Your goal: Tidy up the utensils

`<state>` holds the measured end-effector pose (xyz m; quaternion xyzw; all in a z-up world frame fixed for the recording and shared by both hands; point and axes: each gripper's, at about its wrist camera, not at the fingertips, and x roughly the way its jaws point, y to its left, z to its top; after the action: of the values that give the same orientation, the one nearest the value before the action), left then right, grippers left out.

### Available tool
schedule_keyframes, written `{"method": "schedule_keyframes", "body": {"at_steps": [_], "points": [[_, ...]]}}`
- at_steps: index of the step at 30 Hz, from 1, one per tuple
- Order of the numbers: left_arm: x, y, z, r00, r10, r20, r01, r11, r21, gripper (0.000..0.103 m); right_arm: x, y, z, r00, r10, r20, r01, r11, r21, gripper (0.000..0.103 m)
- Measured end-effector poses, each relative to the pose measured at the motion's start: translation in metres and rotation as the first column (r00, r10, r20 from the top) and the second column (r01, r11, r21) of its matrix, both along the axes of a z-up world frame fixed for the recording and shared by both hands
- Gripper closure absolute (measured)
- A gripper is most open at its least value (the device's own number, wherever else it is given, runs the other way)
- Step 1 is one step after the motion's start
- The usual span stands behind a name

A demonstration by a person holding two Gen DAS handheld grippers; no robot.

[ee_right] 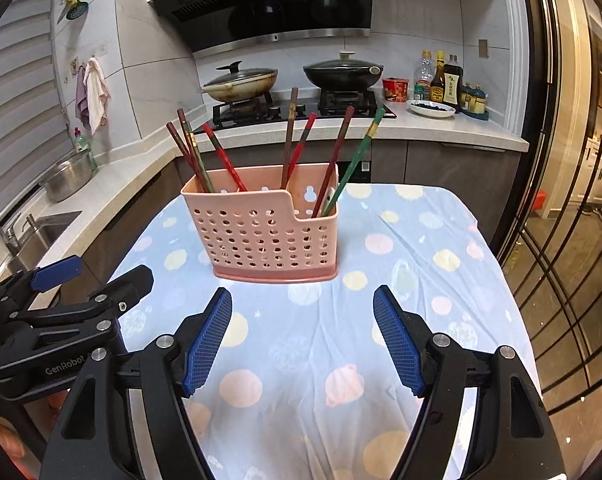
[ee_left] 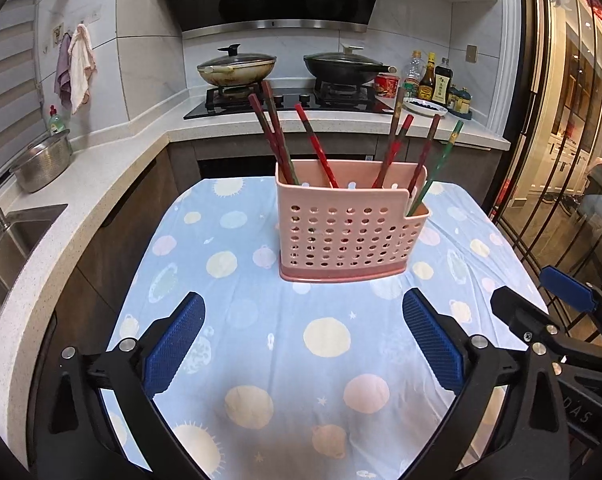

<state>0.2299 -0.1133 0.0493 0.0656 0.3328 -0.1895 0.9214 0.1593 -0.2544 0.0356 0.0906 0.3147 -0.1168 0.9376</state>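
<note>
Both my grippers, left [ee_left: 303,340] and right [ee_right: 303,338], empty, jaws spread. Chopsticks [ee_left: 319,148] in holder [ee_left: 345,236]; approach low, avoid tipping it.

Tabletop [ee_left: 113,344] under blue planet-print cloth [ee_left: 285,344]

Pink perforated utensil holder [ee_left: 341,240] upright on cloth, toward far edge, roughly centred.

seven chopsticks [ee_right: 225,162], one pink holder [ee_right: 261,236], two lidded woks [ee_right: 241,80].

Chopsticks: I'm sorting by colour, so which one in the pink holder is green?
The green chopstick, rightmost in the pink holder, in its lower-walled end section; the others are red or brown.
</note>
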Motion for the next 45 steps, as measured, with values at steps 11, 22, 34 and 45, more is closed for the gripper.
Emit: {"method": "schedule_keyframes", "body": {"at_steps": [11,22,34,45], "points": [[-0.012,0.003,-0.009,1.000,0.026,-0.013,-0.026,0.999,0.027,0.007,-0.016,0.005,-0.005,1.000,-0.023,0.004,0.023,1.000,-0.017,0.013],[-0.019,0.006,-0.016,0.999,0.032,-0.022,-0.031,0.998,0.052,0.007,-0.023,0.009,-0.013,0.999,-0.033,-0.005,0.033,0.998,-0.059,0.007],[-0.022,0.008,-0.022,0.999,0.038,-0.039,-0.036,0.998,0.056,0.007,-0.028,0.013,-0.017,1.000,-0.025,-0.014,0.024,0.996,-0.081,0.007],[-0.022,0.008,-0.025,0.998,0.043,-0.048,-0.040,0.997,0.062,0.007,-0.029,0.015,-0.020,1.000,-0.020,-0.019,0.019,0.996,-0.087,0.007]]}}
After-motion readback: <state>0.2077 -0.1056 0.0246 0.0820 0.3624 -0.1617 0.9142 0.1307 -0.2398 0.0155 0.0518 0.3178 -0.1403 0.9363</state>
